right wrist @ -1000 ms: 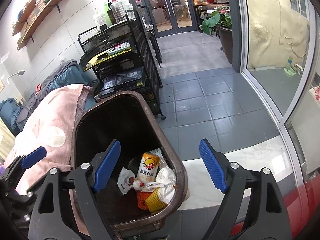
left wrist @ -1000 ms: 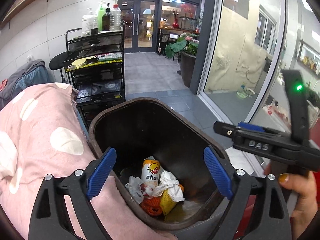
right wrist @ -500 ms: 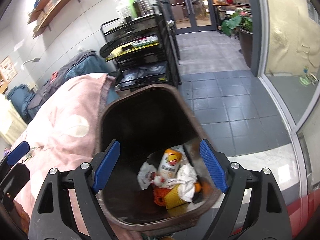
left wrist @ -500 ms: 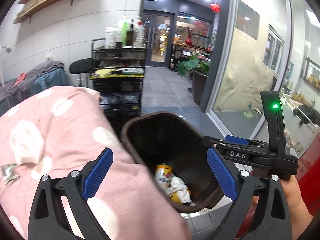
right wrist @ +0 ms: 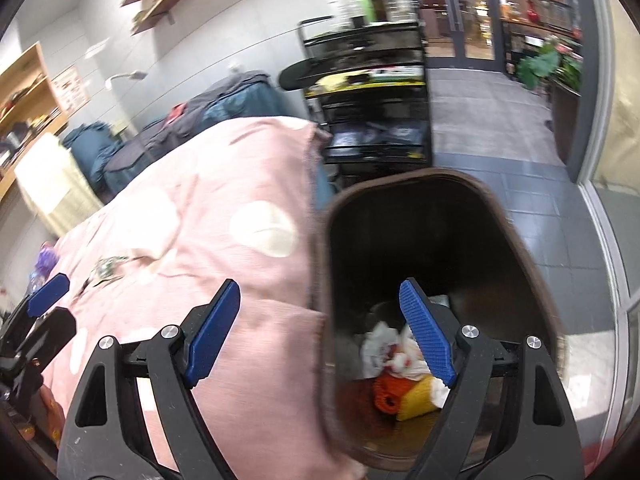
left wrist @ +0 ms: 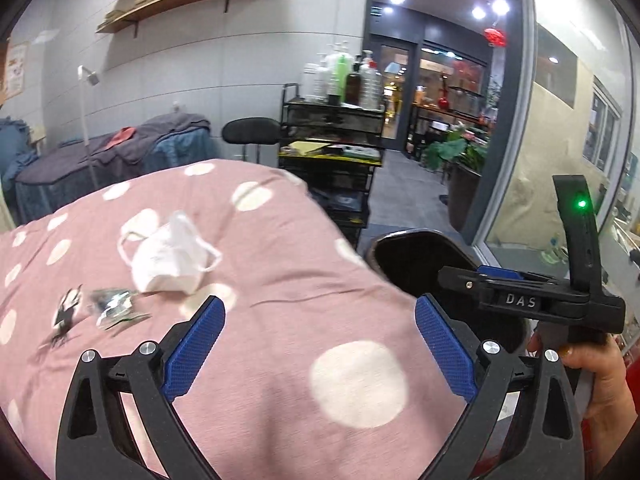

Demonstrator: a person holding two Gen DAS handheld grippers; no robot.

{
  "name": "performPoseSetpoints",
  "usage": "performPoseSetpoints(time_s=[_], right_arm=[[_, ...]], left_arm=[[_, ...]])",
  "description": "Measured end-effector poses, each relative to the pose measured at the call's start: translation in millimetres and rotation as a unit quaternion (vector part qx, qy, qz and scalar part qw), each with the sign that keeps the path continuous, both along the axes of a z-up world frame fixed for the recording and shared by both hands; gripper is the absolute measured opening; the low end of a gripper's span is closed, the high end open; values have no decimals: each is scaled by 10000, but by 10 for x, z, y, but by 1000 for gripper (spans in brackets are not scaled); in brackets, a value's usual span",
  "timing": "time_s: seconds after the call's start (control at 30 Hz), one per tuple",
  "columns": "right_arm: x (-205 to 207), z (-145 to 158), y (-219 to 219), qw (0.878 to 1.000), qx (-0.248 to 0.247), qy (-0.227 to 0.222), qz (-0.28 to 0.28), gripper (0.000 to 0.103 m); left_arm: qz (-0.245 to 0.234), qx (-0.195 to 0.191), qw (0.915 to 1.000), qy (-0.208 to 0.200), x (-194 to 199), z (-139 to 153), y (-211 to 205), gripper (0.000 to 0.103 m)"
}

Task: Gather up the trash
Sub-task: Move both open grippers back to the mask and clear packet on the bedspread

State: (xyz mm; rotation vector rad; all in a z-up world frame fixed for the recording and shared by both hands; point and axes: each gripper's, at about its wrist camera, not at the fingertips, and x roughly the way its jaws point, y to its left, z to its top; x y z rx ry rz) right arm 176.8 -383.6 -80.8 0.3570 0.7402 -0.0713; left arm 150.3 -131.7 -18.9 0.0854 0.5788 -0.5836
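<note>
1. The left gripper (left wrist: 318,344) has just been opening; its jaws stand spread wide and empty above the pink polka-dot quilt (left wrist: 280,272).
2. The right gripper (right wrist: 320,330) has its jaws wide apart, holding nothing, over the rim of the dark brown plastic bin (right wrist: 516,216).
3. A crumpled white face mask (left wrist: 168,258) and a torn foil wrapper (left wrist: 114,306) lie on the quilt.
4. A second ago both views looked down into the bin; the left one now shows the quilt.
</note>
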Motion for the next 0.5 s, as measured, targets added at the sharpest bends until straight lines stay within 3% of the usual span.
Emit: performPoseSetpoints(time_s=[0.5], right_arm=[[652, 234, 1048, 9910, 90, -15, 1333, 81]], left_arm=[[1282, 251, 9913, 163, 299, -133, 1179, 94]])
